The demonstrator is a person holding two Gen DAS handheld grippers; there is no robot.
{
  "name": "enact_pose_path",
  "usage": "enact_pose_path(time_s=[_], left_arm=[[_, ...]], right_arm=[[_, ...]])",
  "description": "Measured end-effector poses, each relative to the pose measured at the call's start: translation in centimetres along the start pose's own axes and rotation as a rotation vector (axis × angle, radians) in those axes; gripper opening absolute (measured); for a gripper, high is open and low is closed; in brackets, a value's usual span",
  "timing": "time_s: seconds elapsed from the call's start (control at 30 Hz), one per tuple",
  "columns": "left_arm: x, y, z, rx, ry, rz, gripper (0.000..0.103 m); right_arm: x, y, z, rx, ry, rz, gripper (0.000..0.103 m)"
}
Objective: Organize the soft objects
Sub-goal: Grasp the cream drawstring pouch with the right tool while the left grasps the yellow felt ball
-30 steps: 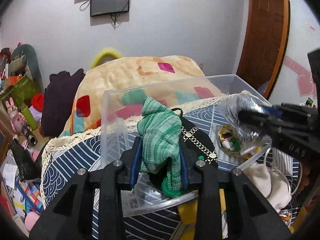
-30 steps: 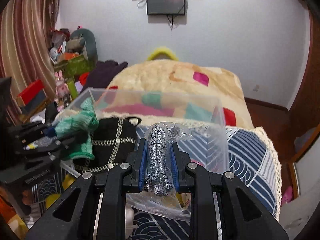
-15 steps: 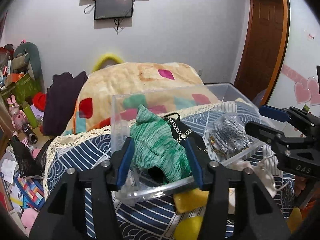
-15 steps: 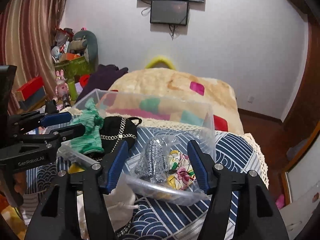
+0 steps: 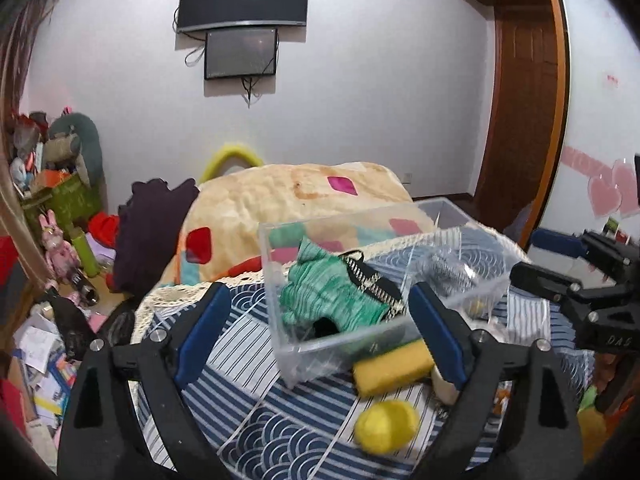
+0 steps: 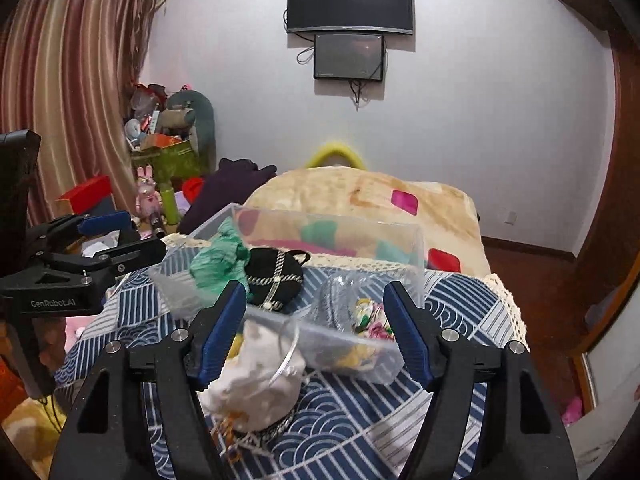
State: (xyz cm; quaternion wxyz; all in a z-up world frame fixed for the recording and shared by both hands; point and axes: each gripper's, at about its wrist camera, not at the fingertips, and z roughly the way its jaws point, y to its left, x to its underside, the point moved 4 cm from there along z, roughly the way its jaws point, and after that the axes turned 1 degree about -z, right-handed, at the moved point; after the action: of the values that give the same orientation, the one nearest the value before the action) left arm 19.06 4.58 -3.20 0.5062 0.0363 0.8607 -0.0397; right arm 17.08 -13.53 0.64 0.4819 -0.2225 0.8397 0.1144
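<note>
Progress roughly half. Clear plastic bin point(image 5: 384, 276) on table point(image 5: 248, 344) already holds green knit sock point(image 5: 324, 296), black chain-trimmed pouch point(image 6: 274, 276), bagged grey item point(image 6: 340, 304). Left hand-held gripper point(image 5: 320, 332) wide apart, empty; right hand-held gripper point(image 6: 316, 328) likewise. Left outside bin: yellow sponge point(image 5: 394, 366), yellow ball point(image 5: 386, 426), white pouch point(image 6: 256, 380).

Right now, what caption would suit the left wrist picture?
Open left claw facing a clear bin holding a green knit cloth; yellow sponge and ball outside.
</note>
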Motion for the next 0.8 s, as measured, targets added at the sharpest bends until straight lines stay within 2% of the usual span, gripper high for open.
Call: enact_pose_path(time_s=[0.17,0.5,0.63,0.8], left_arm=[[2.1,-0.6,-0.3,-0.002,0.028,0.035,0.091],[7.4,-2.2,1.0,0.031,0.138,0.068,0.091],[8.8,-2.1,1.9,0.082,0.183,0.021,0.078],[9.1,-2.2,2.4,0.164,0.205,-0.042,0.069]], right_arm=[[1.8,0.9,0.0,-0.037,0.024,0.005,0.069],[5.7,2.8,2.4,-0.096,0.126,0.013,0.069],[6.5,2.9,3.2,-0.141,0.155,0.035,0.069],[6.8,3.4,4.1,-0.161,0.18,0.035,0.069]])
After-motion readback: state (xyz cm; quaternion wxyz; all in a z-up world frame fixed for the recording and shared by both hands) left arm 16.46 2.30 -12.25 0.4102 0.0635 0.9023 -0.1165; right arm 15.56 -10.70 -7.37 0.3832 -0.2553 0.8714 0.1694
